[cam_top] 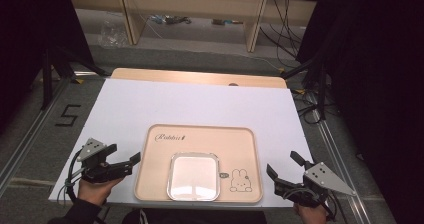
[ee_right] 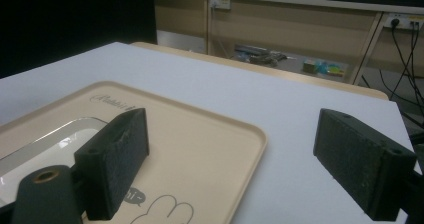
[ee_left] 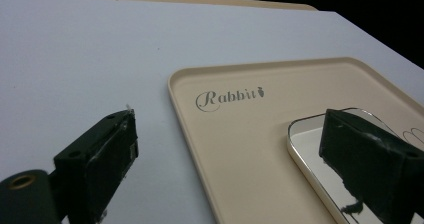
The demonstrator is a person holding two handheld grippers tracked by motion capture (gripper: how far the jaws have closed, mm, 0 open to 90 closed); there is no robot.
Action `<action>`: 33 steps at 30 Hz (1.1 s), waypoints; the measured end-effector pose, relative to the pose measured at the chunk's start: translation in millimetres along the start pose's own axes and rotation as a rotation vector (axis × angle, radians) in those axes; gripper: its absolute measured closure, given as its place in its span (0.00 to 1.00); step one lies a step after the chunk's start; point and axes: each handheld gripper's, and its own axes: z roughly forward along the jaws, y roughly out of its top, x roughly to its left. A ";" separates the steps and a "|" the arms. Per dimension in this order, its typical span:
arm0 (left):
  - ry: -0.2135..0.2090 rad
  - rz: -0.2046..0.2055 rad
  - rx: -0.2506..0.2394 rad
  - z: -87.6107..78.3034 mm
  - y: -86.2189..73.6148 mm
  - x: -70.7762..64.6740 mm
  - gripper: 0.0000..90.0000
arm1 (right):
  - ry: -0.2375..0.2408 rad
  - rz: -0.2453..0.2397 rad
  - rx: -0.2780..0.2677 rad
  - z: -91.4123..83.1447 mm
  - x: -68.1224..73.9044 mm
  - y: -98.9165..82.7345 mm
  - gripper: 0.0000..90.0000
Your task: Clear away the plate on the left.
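A beige tray (cam_top: pixel 200 134) with a "Rabbit" script and a rabbit drawing lies on the white table near the front edge. A shiny square white plate (cam_top: pixel 194 176) sits on the tray's front middle. My left gripper (cam_top: pixel 125 154) stands open just left of the tray, jaws pointing toward it; its own view shows the tray (ee_left: pixel 260 114) and the plate's rim (ee_left: pixel 300 149) between the jaws. My right gripper (cam_top: pixel 283 165) is open just right of the tray, near the table's front right corner. In its view the tray's corner (ee_right: pixel 225 134) lies between the jaws.
The white board (cam_top: pixel 195 104) covers a wooden tabletop whose far edge (cam_top: pixel 200 76) shows behind it. Black tripod legs (cam_top: pixel 50 69) stand at the left and cables (cam_top: pixel 310 99) lie on the floor at the right. Wooden shelving (cam_top: pixel 200 9) stands far back.
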 end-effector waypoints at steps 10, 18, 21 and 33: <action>0.007 0.036 -0.003 -9.4 -4.2 2.4 0.09 | -0.005 0.002 0.002 -0.3 0.0 0.0 0.17; 0.028 0.004 -0.010 -18.4 -6.4 6.0 0.05 | -0.009 0.000 0.003 -0.5 0.3 -0.1 0.17; 0.043 0.000 -0.003 -21.5 -7.3 7.4 0.04 | -0.008 -0.001 -0.006 -0.2 0.0 -0.3 0.17; 0.050 0.051 0.044 -26.2 -14.1 0.7 0.01 | -0.007 0.004 -0.002 -0.5 0.3 -0.4 0.17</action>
